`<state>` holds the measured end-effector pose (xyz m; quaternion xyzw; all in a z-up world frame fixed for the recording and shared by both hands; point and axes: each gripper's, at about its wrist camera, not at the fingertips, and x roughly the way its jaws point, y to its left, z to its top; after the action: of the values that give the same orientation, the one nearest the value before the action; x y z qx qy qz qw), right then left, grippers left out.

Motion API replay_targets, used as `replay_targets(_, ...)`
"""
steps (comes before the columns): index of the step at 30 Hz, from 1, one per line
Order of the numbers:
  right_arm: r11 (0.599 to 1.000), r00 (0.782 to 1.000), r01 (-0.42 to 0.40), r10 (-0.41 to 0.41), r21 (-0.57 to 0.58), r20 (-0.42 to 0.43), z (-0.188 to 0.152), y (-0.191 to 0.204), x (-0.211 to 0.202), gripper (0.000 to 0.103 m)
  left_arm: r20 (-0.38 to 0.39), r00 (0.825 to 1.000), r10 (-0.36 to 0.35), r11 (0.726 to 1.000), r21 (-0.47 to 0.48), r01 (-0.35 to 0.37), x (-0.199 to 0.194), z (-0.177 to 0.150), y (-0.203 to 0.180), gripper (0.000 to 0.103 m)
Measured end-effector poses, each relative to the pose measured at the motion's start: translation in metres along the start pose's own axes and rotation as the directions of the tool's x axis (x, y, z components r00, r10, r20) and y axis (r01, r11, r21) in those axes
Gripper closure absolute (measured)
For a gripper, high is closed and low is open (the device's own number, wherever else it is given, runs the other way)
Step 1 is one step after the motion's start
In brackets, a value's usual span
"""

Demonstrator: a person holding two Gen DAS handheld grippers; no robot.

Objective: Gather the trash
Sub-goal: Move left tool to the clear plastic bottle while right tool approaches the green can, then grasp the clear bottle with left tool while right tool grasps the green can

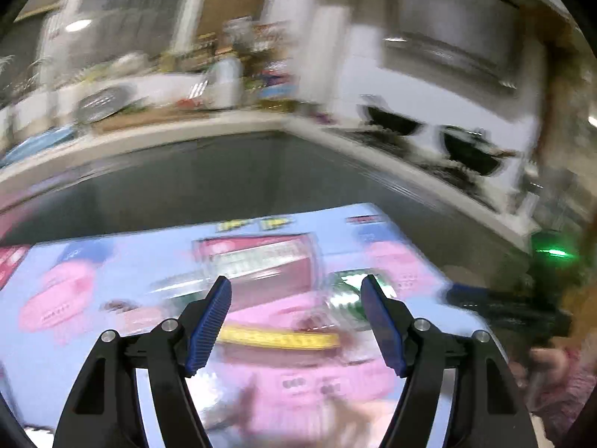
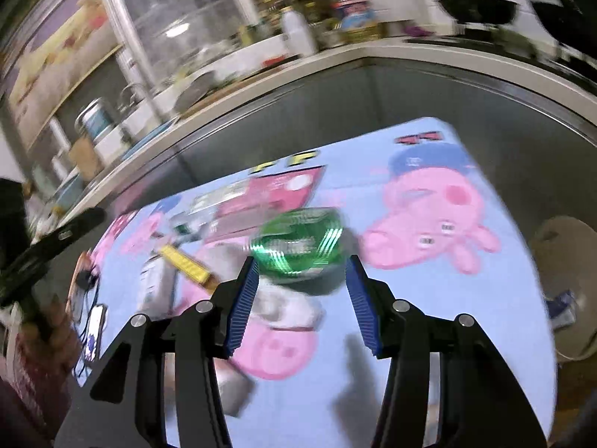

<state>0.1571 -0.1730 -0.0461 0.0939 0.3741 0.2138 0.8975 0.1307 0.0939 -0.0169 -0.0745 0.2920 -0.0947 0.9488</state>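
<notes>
Left wrist view shows the left gripper (image 1: pixel 294 291) with its jaws standing wide and nothing between them, over a light blue cloth (image 1: pixel 74 354) printed with pink cartoon pigs. Just ahead of its fingertips lie a red packet (image 1: pixel 257 261) and a green wrapper (image 1: pixel 345 291), both blurred. Right wrist view shows the right gripper (image 2: pixel 302 265) with jaws partly apart and empty; the green wrapper (image 2: pixel 298 246) lies just beyond its tips, the red packet (image 2: pixel 276 194) farther ahead, a yellow strip (image 2: pixel 186 261) to its left. A pale bin (image 2: pixel 567 287) stands far right.
</notes>
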Motion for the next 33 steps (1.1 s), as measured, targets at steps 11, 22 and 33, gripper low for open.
replay_targets(11,0.983,0.991,-0.083,0.065,-0.161,-0.114,-0.012,0.101,0.062,0.054,-0.164,0.982,0.097,0.961,-0.240,-0.135,0.063,0.005,0.182,0.032)
replay_targets(22,0.978,0.991,-0.056,0.030,-0.200,-0.133,-0.006,0.117,0.074,0.054,-0.380,0.922,0.073,0.987,-0.108,-0.123,0.132,-0.019,0.186,0.068)
replay_targets(33,0.996,0.998,-0.043,0.039,-0.083,-0.056,0.016,0.071,0.054,0.054,-0.390,0.906,0.167,0.984,0.118,-0.131,0.081,-0.014,0.153,0.055)
